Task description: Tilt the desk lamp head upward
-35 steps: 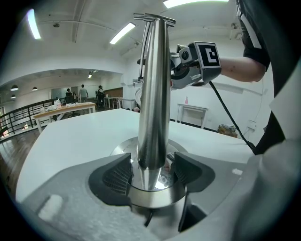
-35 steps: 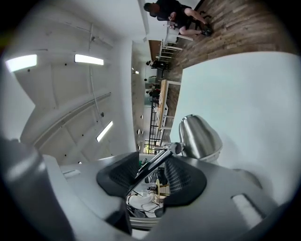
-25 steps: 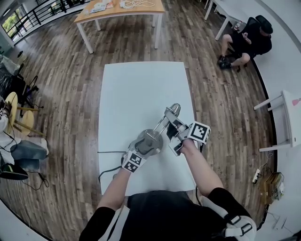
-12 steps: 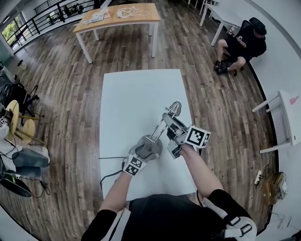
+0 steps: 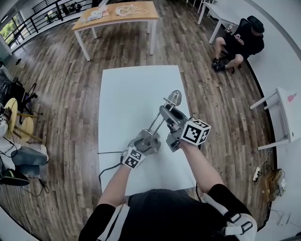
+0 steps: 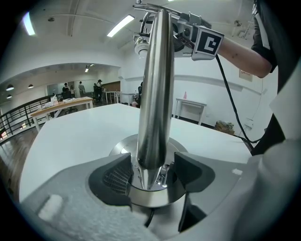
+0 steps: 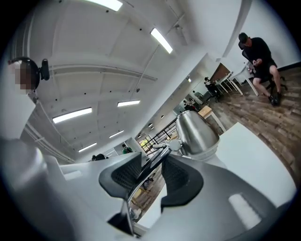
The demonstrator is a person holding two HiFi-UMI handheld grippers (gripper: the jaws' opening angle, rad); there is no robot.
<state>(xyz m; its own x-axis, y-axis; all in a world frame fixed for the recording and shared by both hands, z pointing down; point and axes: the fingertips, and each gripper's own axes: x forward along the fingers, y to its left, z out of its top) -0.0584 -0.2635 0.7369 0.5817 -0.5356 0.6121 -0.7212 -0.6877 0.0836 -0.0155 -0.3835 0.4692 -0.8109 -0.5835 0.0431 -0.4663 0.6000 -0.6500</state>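
A chrome desk lamp stands on the white table [image 5: 136, 94], its round base [image 5: 149, 140] at the near side. Low on its upright pole [image 6: 155, 94], just above the base disc [image 6: 146, 195], my left gripper [image 6: 151, 172] is shut. My right gripper [image 7: 153, 169] is raised and level, shut on the thin arm [image 7: 157, 157] right behind the bell-shaped lamp head [image 7: 197, 132]. Its jaws have just been closing a little on that arm. In the head view the right gripper [image 5: 170, 116] is just below the lamp head [image 5: 175, 98].
A black cable [image 5: 110, 152] runs off the table's near left edge. A wooden table [image 5: 117, 12] stands beyond the far end. A person sits on a chair [image 5: 240, 40] at the back right. Another white table [image 5: 287, 117] is at the right.
My right gripper has risen and rolled with the lamp's arm in it, and the lamp head sits higher. The left gripper has stayed at the pole's foot.
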